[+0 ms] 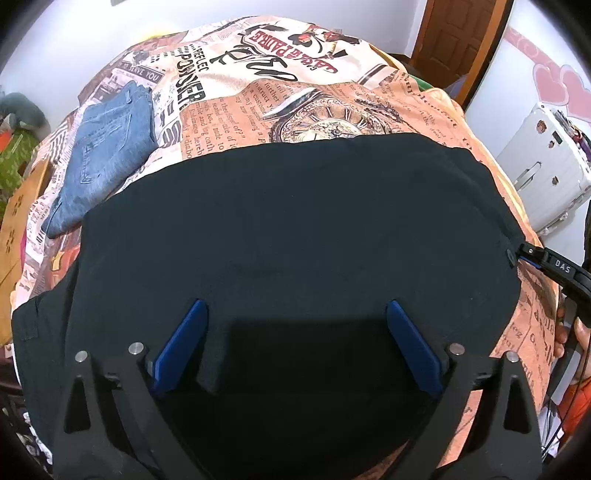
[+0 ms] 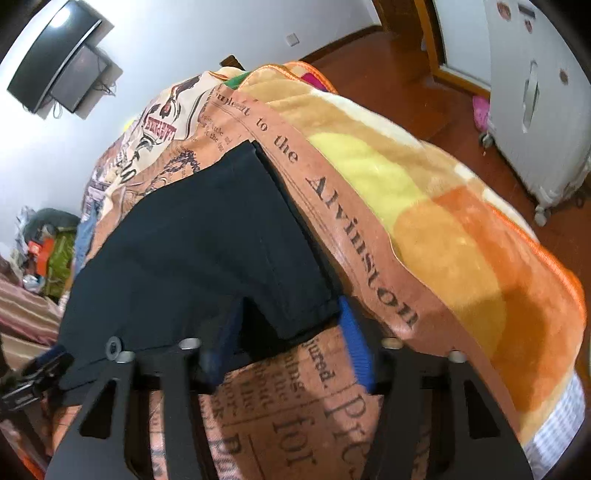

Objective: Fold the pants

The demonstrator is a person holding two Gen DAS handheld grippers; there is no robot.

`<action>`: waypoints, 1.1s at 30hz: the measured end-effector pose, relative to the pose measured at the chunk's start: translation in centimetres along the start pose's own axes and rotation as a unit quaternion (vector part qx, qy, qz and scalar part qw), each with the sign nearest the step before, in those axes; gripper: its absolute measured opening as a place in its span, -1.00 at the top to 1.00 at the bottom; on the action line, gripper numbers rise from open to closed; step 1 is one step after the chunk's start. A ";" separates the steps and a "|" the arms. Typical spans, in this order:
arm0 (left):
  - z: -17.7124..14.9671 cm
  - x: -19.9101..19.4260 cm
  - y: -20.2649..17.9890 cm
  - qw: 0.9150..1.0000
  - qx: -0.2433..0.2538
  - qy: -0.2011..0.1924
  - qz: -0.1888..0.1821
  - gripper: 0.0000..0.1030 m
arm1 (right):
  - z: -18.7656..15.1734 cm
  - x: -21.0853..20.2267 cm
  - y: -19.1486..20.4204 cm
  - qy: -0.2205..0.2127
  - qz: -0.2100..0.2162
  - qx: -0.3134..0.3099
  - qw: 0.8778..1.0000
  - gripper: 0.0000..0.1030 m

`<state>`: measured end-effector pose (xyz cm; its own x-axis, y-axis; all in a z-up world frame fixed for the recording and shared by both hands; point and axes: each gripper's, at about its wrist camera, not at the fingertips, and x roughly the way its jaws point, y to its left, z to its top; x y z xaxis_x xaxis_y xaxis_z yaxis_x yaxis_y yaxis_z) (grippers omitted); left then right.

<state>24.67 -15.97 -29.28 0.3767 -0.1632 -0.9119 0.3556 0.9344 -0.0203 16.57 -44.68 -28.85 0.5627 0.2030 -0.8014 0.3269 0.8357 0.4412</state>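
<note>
White walls (image 2: 229, 40); wooden door (image 1: 456, 33)

You can read "SERVE YOU" on the newsprint-patterned bedsheet (image 1: 221, 92), and "to the" in the right wrist view. The right gripper (image 1: 515, 254) carries "DAS".

The bed (image 1: 424, 107) is covered by a newsprint-patterned sheet (image 1: 229, 122), under which a plush orange and yellow blanket (image 2: 443, 229) is seen hanging at the bed's edge. Black pants (image 1: 288, 229) are spread flat on the sheet. Folded jeans (image 1: 107, 147) are laid just beside the pants' far left corner.
</note>
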 end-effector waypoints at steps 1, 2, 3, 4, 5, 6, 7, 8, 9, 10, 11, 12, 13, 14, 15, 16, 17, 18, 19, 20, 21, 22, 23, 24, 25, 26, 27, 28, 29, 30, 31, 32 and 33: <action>0.0 0.0 0.0 1.000 -0.001 0.000 -0.001 -0.93 | 0.1 -0.1 -0.1 -0.003 0.003 0.000 1.000 0.53; 0.0 0.0 0.0 1.000 -0.001 0.000 -0.001 -0.93 | 0.2 -0.2 -0.3 -0.006 0.006 0.003 1.000 0.56; 0.0 0.0 0.0 1.000 0.000 0.000 -0.001 -0.93 | 0.3 -0.3 -0.3 -0.007 0.008 0.002 1.000 0.60; 0.0 0.0 0.0 1.000 0.000 0.000 0.000 -0.93 | 0.3 -0.6 -0.3 -0.011 0.008 -0.001 1.000 0.62; 0.0 -0.1 0.1 1.000 -0.001 0.000 0.000 -0.93 | 0.4 -0.8 -0.1 -0.014 0.007 -0.004 1.000 0.63; 0.0 -0.2 0.2 1.000 -0.001 0.000 0.001 -0.93 | 0.6 -1.3 0.2 -0.020 0.009 -0.008 1.000 0.65; 0.0 -0.3 0.4 1.000 -0.004 0.000 0.002 -0.93 | 0.8 -2.0 0.5 -0.030 0.013 -0.013 0.999 0.65; 0.0 -0.4 0.4 1.000 -0.005 -0.001 0.004 -0.93 | 1.0 -2.4 0.9 -0.037 0.016 -0.018 0.999 0.65; 0.1 -0.6 0.6 1.000 -0.007 -0.003 0.006 -0.93 | 1.4 -3.2 1.3 -0.048 0.022 -0.023 0.998 0.65; 0.1 -0.9 0.7 1.000 -0.009 -0.007 0.007 -0.93 | 1.7 -3.9 1.8 -0.055 0.028 -0.028 0.998 0.65; 0.1 -1.2 0.9 1.000 -0.011 -0.012 0.008 -0.93 | 2.1 -4.6 2.4 -0.064 0.036 -0.032 0.997 0.66; 0.2 -1.7 1.0 1.000 -0.013 -0.019 0.007 -0.93 | 2.5 -5.4 3.0 -0.074 0.045 -0.037 0.996 0.66; 0.2 -2.4 1.3 0.999 -0.015 -0.028 0.007 -0.93 | 2.8 -6.2 3.6 -0.083 0.053 -0.042 0.994 0.66; 0.2 -2.9 1.4 0.999 -0.017 -0.034 0.007 -0.93 | 3.2 -6.8 4.4 -0.091 0.061 -0.048 0.993 0.66; 0.2 -3.4 1.6 0.999 -0.019 -0.042 0.008 -0.93 | 3.6 -7.5 5.3 -0.100 0.071 -0.056 0.991 0.66; 0.2 -4.2 1.9 0.998 -0.021 -0.052 0.009 -0.93 | 3.9 -8.1 6.0 -0.106 0.080 -0.062 0.989 0.66; 0.2 -4.9 2.2 0.998 -0.023 -0.060 0.009 -0.93 | 4.3 -8.7 7.0 -0.112 0.092 -0.070 0.987 0.66; 0.1 -5.3 2.4 0.998 -0.025 -0.065 0.010 -0.93 | 4.6 -9.1 7.8 -0.115 0.101 -0.076 0.985 0.66; 0.0 -6.0 2.8 0.997 -0.028 -0.073 0.011 -0.93 | 4.8 -9.5 8.7 -0.120 0.109 -0.085 0.983 0.66; -0.1 -6.5 3.2 0.996 -0.031 -0.079 0.013 -0.93 | 4.9 -9.9 9.6 -0.123 0.117 -0.092 0.981 0.66; -0.2 -7.0 3.5 0.996 -0.034 -0.084 0.014 -0.93 | 5.0 -10.2 10.5 -0.126 0.127 -0.101 0.979 0.66; -0.4 -7.6 4.1 0.995 -0.039 -0.090 0.015 -0.93 | 5.2 -10.5 11.6 -0.127 0.137 -0.110 0.976 0.66; -0.6 -8.0 4.5 0.994 -0.044 -0.095 0.016 -0.93 | 5.2 -10.6 12.3 -0.128 0.144 -0.117 0.974 0.66; -0.9 -8.4 4.9 0.994 -0.048 -0.099 0.017 -0.93 | 5.2 -10.7 13.4 -0.128 0.153 -0.127 0.972 0.66; -1.2 -8.9 5.4 0.993 -0.053 -0.104 0.020 -0.93 | 5.2 -10.7 14.4 -0.127 0.160 -0.137 0.969 0.66; -1.5 -9.4 6.0 0.992 -0.059 -0.109 0.023 -0.93 | 5.2 -10.7 15.3 -0.126 0.167 -0.145 0.967 0.66; -1.8 -9.8 6.5 0.991 -0.064 -0.114 0.026 -0.93 | 5.1 -10.6 16.4 -0.125 0.174 -0.155 0.964 0.66; -2.2 -10.3 7.1 0.990 -0.070 -0.119 0.030 -0.93 | 5.0 -10.5 17.3 -0.124 0.180 -0.163 0.962 0.66; -2.5 -10.7 7.7 0.989 -0.077 -0.124 0.033 -0.93 | 4.9 -10.3 18.2 -0.121 0.185 -0.173 0.960 0.66; -3.0 -11.2 8.6 0.987 -0.086 -0.129 0.037 -0.93 | 4.7 -10.0 19.4 -0.119 0.191 -0.183 0.957 0.66; -3.5 -11.6 9.2 0.986 -0.093 -0.133 0.040 -0.93 | 4.6 -9.7 20.3 -0.115 0.196 -0.192 0.955 0.66; -3.8 -11.9 9.8 0.985 -0.099 -0.136 0.044 -0.93 | 4.4 -9.4 21.3 -0.111 0.202 -0.200 0.952 0.66; -4.2 -12.2 10.5 0.983 -0.105 -0.140 0.048 -0.93 | 4.1 -9.0 22.3 -0.105 0.207 -0.209 0.950 0.66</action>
<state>20.18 -2.86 -20.09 0.6304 -0.1238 -0.7663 0.1329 0.9898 -0.0505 21.90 -29.99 -10.13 0.7305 0.4896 -0.4762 -0.2617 0.8446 0.4670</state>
